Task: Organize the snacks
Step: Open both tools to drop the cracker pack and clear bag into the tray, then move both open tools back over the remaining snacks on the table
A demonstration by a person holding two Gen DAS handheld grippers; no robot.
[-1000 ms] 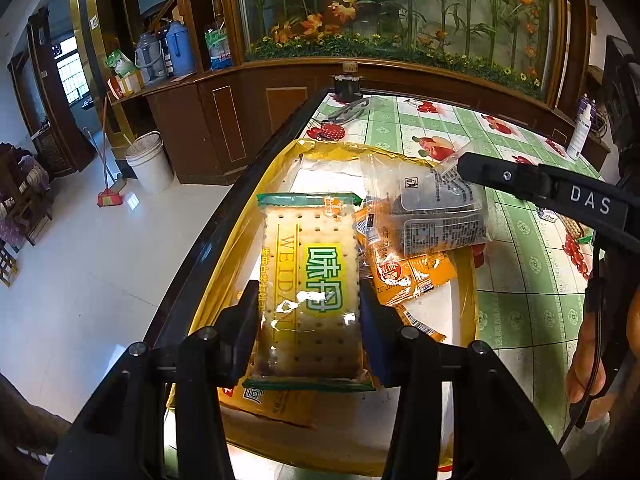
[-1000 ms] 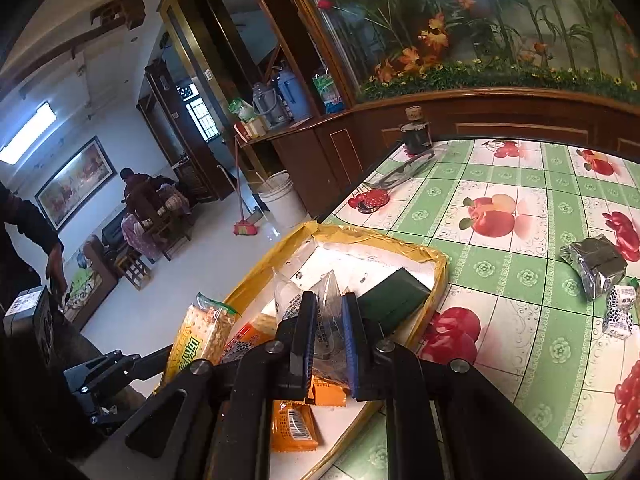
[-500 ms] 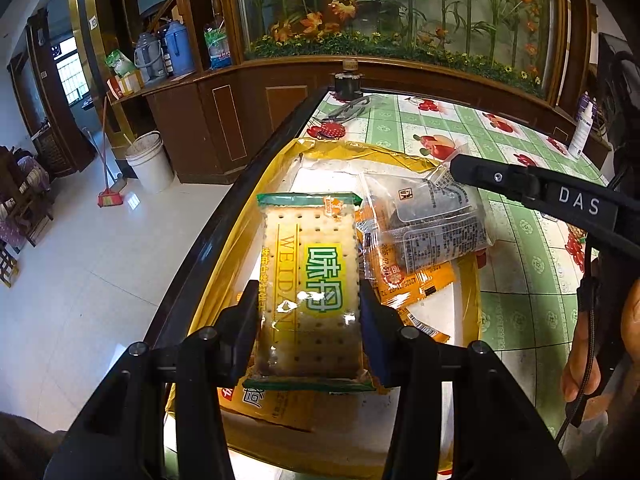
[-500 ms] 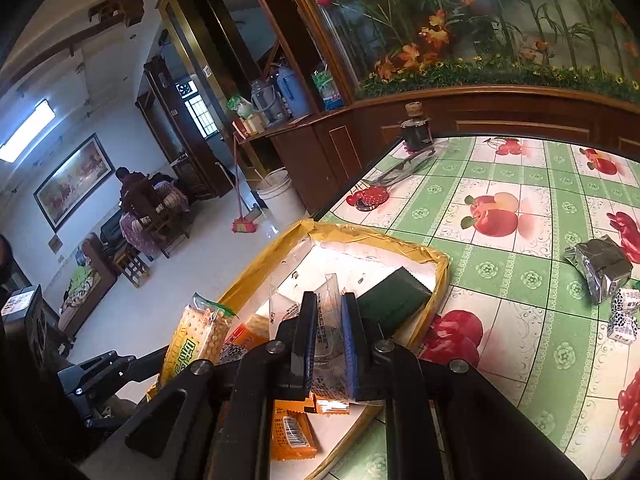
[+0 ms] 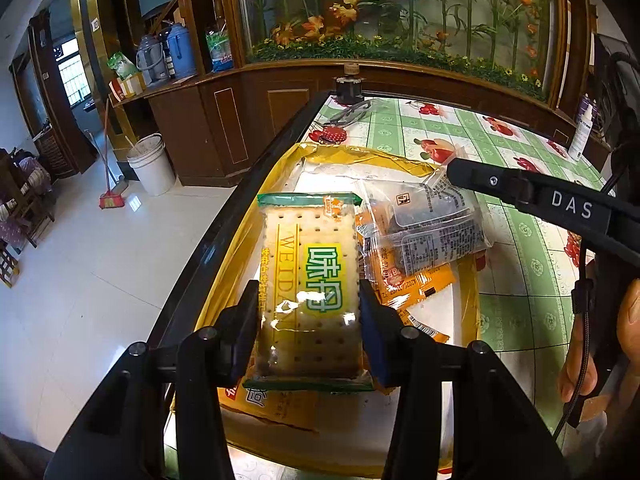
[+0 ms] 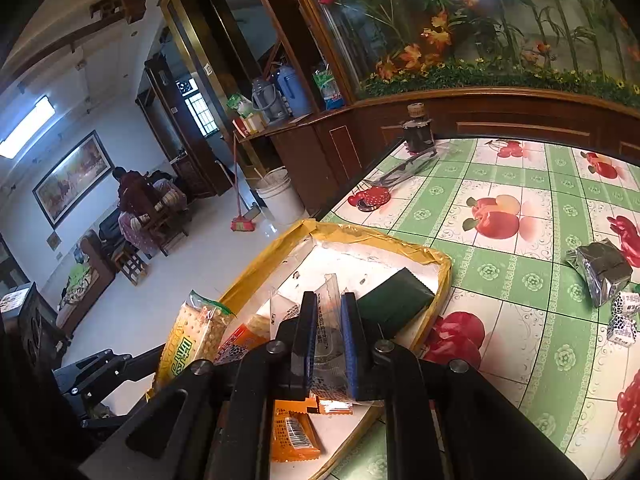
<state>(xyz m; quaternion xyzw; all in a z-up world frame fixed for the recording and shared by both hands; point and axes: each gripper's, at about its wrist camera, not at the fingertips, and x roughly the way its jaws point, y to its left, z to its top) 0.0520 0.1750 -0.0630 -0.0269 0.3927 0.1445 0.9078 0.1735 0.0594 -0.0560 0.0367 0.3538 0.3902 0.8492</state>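
Observation:
A cracker pack (image 5: 308,264) with a green and yellow label is pinched by its sides in my left gripper (image 5: 308,296), shut on it above the yellow-rimmed white tray (image 5: 360,152). My right gripper (image 6: 328,320) is shut on the top edge of a clear bag (image 6: 329,292) with dark contents, which hangs over the same tray. In the left wrist view that clear bag (image 5: 432,228) hangs to the right of the crackers. Orange packets (image 5: 412,284) and a dark green packet (image 6: 394,300) lie in the tray.
The tray sits at the table's left edge, with tiled floor below. On the green fruit-print cloth lie a silver foil pack (image 6: 600,268) and small white packets (image 6: 624,316) to the right. A dark bottle (image 6: 418,128) and a red swatter (image 6: 372,196) stand at the far corner.

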